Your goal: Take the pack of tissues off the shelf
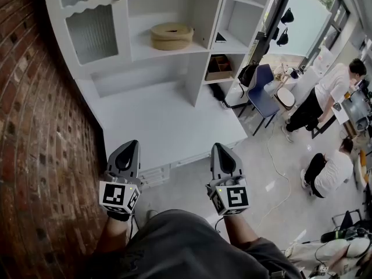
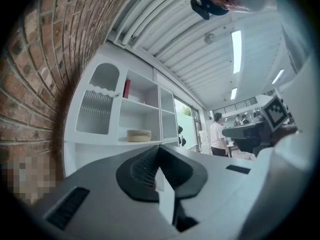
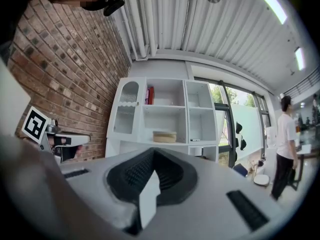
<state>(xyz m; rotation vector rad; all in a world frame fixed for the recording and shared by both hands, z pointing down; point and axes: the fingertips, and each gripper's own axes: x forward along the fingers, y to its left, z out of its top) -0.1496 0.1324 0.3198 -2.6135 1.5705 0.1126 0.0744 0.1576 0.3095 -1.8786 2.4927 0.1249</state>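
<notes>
A white shelf unit (image 1: pixel 200 16) stands over a white desk top (image 1: pixel 168 121). On its middle shelf lies a round beige thing (image 1: pixel 172 36), also in the left gripper view (image 2: pixel 139 135) and the right gripper view (image 3: pixel 164 136). A red pack (image 3: pixel 150 95) stands on the shelf above. I cannot tell which is the tissues. My left gripper (image 1: pixel 127 148) and right gripper (image 1: pixel 221 151) hover side by side before the desk's front edge, far from the shelves. Both are shut, with nothing held, as their own views show for the left gripper (image 2: pixel 159 156) and the right gripper (image 3: pixel 152 159).
A brick wall (image 1: pixel 40 144) runs along the left. A ribbed glass cabinet door (image 1: pixel 93 31) closes the shelf unit's left part. A brown box (image 1: pixel 220 68) sits in a low cubby. A blue chair (image 1: pixel 261 92), two people (image 1: pixel 325 92) and a floor cable (image 1: pixel 279 173) are at the right.
</notes>
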